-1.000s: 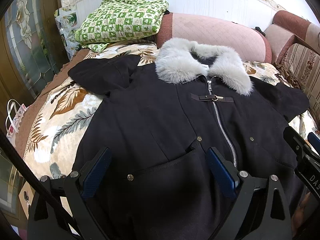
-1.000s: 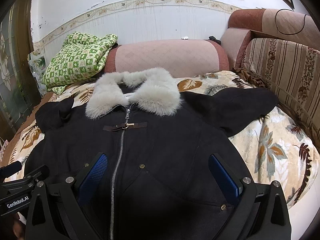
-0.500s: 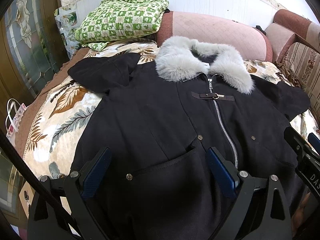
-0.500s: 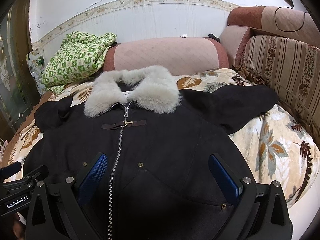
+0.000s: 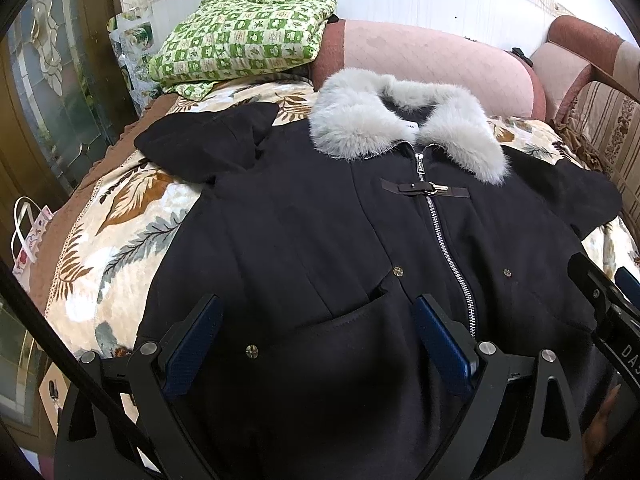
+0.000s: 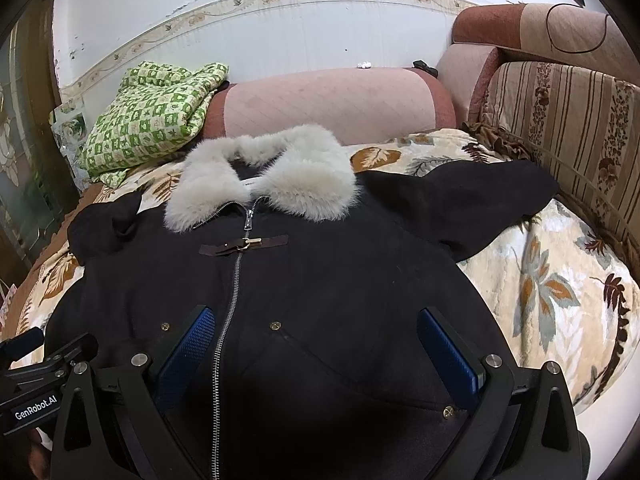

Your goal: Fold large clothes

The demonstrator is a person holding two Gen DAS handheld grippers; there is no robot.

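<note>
Hovering low over the near edge of a bed, two hand-held grippers point toward the head of the bed, side by side. The left hand-held gripper [image 5: 316,344] has its jaws spread wide, blue pads [image 5: 192,346] facing each other with nothing between them; below it lies a coat pocket. The right hand-held gripper [image 6: 320,354] is equally wide open and empty, poised just right of the zipper [image 6: 230,300].

One black coat [image 6: 320,272] lies flat, front up, zipped closed, filling the middle of the bed [image 6: 560,292], which is covered in a cream leaf-print blanket. Its pale grey fur collar [image 5: 404,132] sits toward the far edge, next to a pink bolster [image 6: 336,108]. One brown strap with a metal clasp [image 5: 424,190] crosses the zipper below the collar. Two sleeves are spread outward: the left sleeve [image 5: 212,142] toward the far left corner, the right sleeve [image 6: 472,196] toward the right edge beside a striped cushion [image 6: 560,120].

One folded green-checked quilt [image 5: 244,36] rests at the far left corner.
</note>
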